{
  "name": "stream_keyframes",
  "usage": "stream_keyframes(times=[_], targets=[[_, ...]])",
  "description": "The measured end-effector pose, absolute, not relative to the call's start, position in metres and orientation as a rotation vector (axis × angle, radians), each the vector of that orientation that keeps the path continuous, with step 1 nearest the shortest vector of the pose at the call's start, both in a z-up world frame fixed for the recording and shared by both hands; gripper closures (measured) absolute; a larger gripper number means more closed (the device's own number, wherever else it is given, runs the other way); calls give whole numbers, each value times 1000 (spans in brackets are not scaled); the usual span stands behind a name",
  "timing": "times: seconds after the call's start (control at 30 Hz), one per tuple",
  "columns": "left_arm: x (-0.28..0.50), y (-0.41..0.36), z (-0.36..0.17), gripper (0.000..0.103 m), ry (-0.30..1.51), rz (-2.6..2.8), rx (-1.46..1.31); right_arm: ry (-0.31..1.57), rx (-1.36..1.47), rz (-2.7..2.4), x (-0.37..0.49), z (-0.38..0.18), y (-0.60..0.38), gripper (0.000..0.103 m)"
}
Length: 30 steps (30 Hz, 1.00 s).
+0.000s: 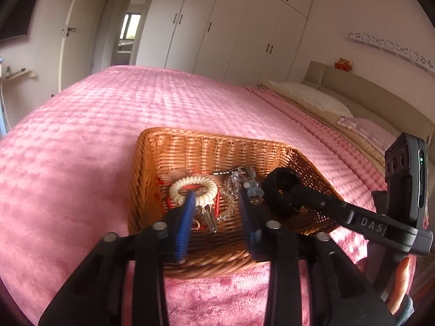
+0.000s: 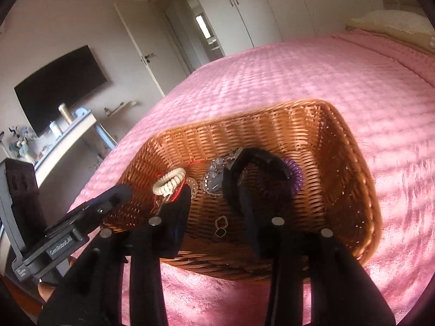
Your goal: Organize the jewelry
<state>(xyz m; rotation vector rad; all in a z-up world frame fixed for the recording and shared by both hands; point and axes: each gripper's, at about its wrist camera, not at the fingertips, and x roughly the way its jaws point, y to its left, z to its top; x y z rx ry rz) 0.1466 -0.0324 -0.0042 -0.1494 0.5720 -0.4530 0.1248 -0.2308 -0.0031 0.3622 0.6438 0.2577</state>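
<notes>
Pink bed (image 1: 95,135) carries wicker basket (image 1: 206,146); jewelry heaped on its floor. Left gripper (image 1: 216,198) jaws parted, empty, cream coil bracelet (image 1: 193,187) lying flat just beyond its left finger. Right gripper (image 2: 214,190) jaws parted; black band (image 2: 261,160) beside its right finger, contact unclear.

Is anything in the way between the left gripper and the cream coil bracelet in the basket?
Nothing visible. The left gripper hangs open over the wicker basket, right at the cream coil bracelet, with one blue pad overlapping its ring in the left wrist view.
</notes>
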Motion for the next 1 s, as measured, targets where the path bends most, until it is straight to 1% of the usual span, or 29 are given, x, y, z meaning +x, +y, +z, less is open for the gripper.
stream_keyframes(times=[0.13,0.2,0.23,0.27,0.37,0.47,0.5,0.57,0.77,0.83,0.9,1.0], targets=[[129,-33,6,64,516,-410,-118,563,360,208,103,15,-236,68],[118,-34,19,64,481,-409,-108,520,341,186,89,29,-236,60],[109,-34,27,64,459,-411,-103,491,326,168,79,37,-235,51],[100,-33,35,62,438,-412,-102,465,315,161,70,45,-234,48],[76,-32,53,55,388,-411,-107,432,259,131,48,63,-226,46],[54,-32,67,52,357,-394,-97,419,200,104,30,72,-217,44],[44,-33,69,50,342,-378,-87,416,189,98,24,71,-215,43],[32,-34,70,42,326,-347,-69,418,171,82,13,67,-210,37],[5,-32,61,41,346,-322,-63,456,145,72,-12,48,-204,37],[-1,-29,57,38,340,-296,-62,455,127,57,-19,43,-203,37],[-9,-27,51,32,326,-262,-59,452,124,46,-25,37,-203,35],[-16,-25,37,29,293,-194,-38,440,113,24,-35,26,-200,33]])
